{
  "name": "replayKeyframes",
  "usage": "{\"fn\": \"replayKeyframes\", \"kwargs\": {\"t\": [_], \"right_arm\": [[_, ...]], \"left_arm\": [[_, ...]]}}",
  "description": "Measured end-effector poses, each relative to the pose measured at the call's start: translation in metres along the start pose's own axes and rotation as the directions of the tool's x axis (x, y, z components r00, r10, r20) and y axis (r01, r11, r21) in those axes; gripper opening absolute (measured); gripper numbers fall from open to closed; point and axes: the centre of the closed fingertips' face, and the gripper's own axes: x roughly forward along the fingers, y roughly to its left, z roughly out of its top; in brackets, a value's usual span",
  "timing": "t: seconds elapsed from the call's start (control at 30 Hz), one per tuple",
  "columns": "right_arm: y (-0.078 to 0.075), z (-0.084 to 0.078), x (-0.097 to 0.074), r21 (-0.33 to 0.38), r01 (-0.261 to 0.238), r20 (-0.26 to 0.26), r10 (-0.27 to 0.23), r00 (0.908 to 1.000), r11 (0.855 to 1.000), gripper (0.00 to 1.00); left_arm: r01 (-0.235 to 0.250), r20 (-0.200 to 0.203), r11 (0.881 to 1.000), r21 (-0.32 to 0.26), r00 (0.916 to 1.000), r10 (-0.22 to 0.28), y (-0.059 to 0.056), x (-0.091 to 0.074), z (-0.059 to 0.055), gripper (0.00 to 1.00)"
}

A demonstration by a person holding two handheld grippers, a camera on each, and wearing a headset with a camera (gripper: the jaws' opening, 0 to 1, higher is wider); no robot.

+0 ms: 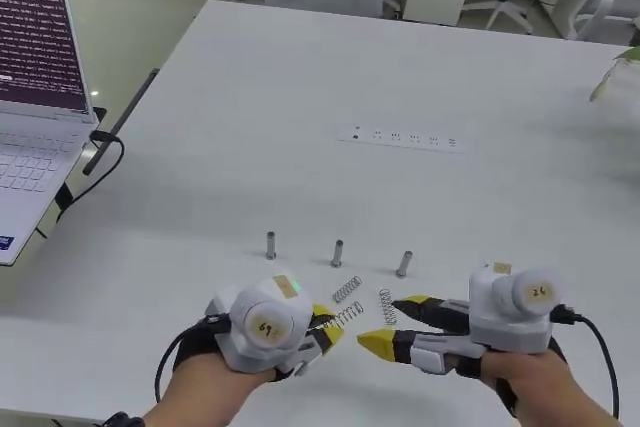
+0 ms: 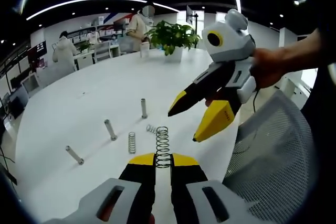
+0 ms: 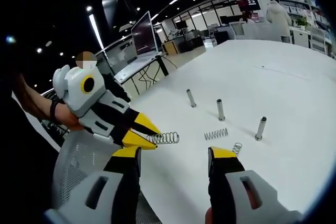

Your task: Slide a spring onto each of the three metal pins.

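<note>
three bare pins (image 1: 337, 253) stand upright; two springs (image 1: 347, 289) lie near, third spring (image 1: 345, 315) in left gripper (image 2: 163, 158).

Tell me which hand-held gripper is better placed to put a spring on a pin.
Left: the left hand-held gripper is shut on a spring, facing the pins; the right hand-held gripper is open and empty.

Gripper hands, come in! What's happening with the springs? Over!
Left gripper shut on one spring. Right gripper open, empty. Three pins bare. Two loose springs lie between grippers and pins.
</note>
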Motion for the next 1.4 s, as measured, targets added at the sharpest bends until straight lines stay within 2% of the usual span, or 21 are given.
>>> {"fn": "replayKeyframes", "kwargs": {"t": [0.3, 0.67, 1.17, 1.4], "right_arm": [[0.003, 0.005, 0.005, 0.040, -0.024, 0.019, 0.023, 0.9996, 0.999, 0.39], [0.006, 0.001, 0.009, 0.079, -0.045, 0.011, 0.044, 0.9990, 0.996, 0.24], [0.010, -0.001, 0.010, 0.114, -0.064, 0.017, 0.062, 0.9979, 0.991, 0.18], [0.011, 0.005, 0.006, 0.113, -0.065, 0.033, 0.061, 0.9976, 0.991, 0.15]], "left_arm": [[0.022, 0.009, 1.000, 0.021, 0.9997, -0.022, -0.009, 0.001, 0.006, 0.02], [0.037, 0.013, 0.998, 0.040, 0.9992, -0.038, -0.016, 0.001, 0.010, 0.02], [0.038, 0.003, 0.997, 0.072, 0.9993, -0.038, -0.016, 0.002, 0.007, 0.02], [0.036, -0.002, 0.995, 0.090, 0.9994, -0.036, -0.015, 0.003, 0.007, 0.02]]}}
